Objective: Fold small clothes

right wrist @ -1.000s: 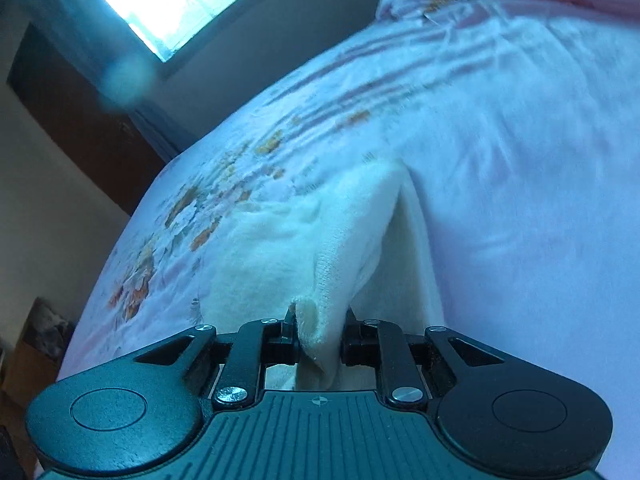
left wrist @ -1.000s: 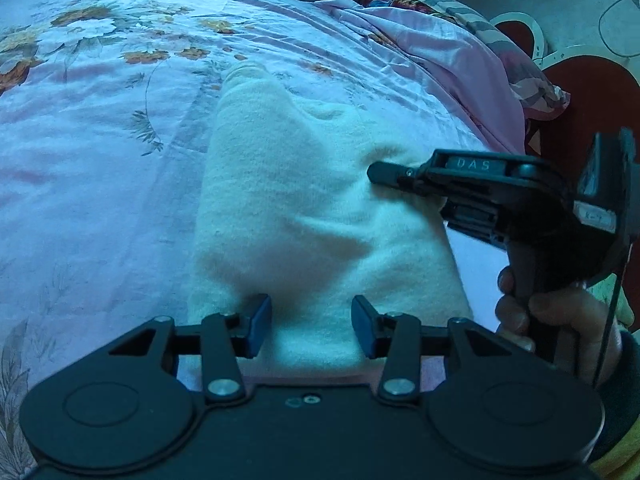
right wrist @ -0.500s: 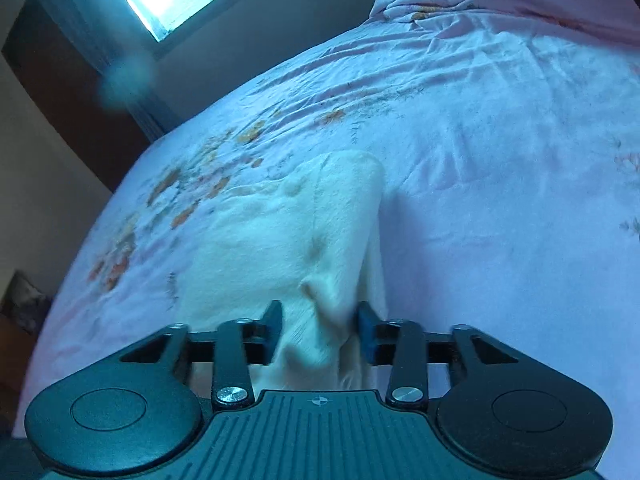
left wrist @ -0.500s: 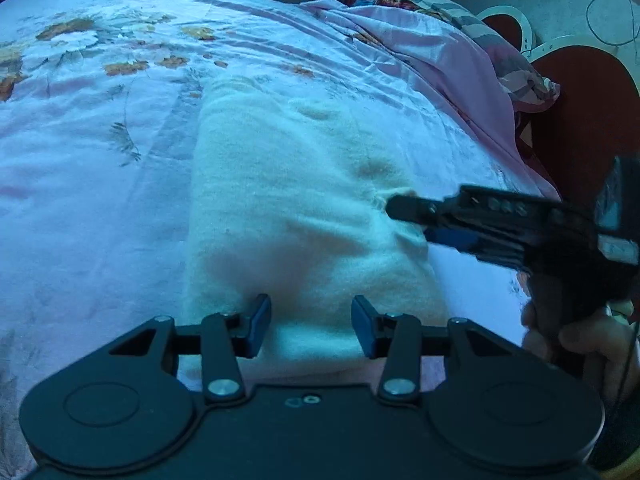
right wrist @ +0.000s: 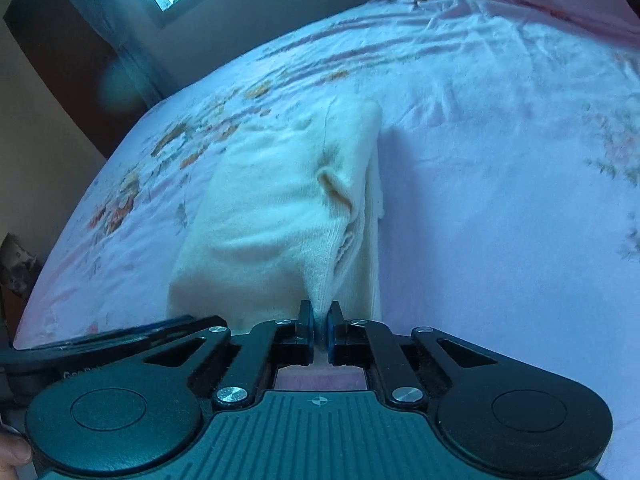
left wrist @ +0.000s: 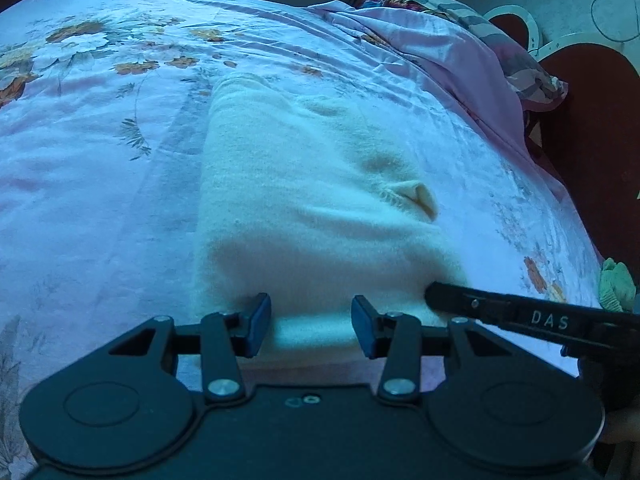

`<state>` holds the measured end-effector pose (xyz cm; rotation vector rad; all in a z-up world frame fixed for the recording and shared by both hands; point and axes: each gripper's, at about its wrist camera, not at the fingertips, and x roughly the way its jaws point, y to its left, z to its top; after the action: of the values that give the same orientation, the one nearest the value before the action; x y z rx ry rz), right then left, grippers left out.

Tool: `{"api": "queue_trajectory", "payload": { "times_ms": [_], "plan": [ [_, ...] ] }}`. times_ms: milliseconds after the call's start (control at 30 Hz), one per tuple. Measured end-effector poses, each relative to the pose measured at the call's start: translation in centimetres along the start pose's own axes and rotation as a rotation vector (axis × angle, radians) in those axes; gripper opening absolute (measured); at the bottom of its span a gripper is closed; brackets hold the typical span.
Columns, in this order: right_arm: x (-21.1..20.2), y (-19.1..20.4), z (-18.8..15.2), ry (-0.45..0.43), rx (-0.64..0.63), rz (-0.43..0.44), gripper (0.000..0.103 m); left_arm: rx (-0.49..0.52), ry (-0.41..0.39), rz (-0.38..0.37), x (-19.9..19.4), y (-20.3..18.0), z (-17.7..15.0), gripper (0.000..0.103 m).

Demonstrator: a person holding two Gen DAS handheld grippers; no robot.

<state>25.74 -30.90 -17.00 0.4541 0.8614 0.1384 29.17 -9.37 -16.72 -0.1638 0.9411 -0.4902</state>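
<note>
Floral bedsheet (left wrist: 100,184), cream garment (left wrist: 304,208), right gripper (right wrist: 319,322) pinching its corner

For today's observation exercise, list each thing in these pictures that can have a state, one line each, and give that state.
Cream garment: folded over, lying on the bed, near corner pinched.
Right hand-held gripper: jaws have just been closing, shut on the garment's near corner.
Left hand-held gripper: open, pads apart over the garment's near edge, not pressing it.
Floral bedsheet: spread out, lightly wrinkled.
Pink quilt: bunched at the bed's far end.
</note>
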Motion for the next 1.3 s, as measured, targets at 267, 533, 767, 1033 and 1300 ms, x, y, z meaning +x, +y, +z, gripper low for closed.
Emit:
{"api": "queue_trajectory", "payload": {
  "times_ms": [267,533,767,1033,1300],
  "plan": [
    [0.6,-1.3,-0.2,0.031,-0.016,-0.075,0.005,-0.022,0.034,-0.005,0.5,0.6,0.5,0.042],
    [2.8,4.4,5.5,-0.17,-0.165,-0.117,0.005,-0.095,-0.042,0.051,2.2,2.3,6.7,0.042],
    [10.8,1.1,5.5,-0.076,-0.203,-0.22,0.004,-0.011,-0.021,0.138,7.2,2.3,8.5,0.04],
    [6.3,2.7,4.5,-0.135,-0.212,-0.146,0.005,0.038,-0.054,0.137,4.2,1.2,6.2,0.043],
    [5.6,3.8,-1.8,-0.104,-0.308,-0.178,0.005,0.105,-0.049,0.185,1.6,-0.4,0.9,0.043]
  ]
}}
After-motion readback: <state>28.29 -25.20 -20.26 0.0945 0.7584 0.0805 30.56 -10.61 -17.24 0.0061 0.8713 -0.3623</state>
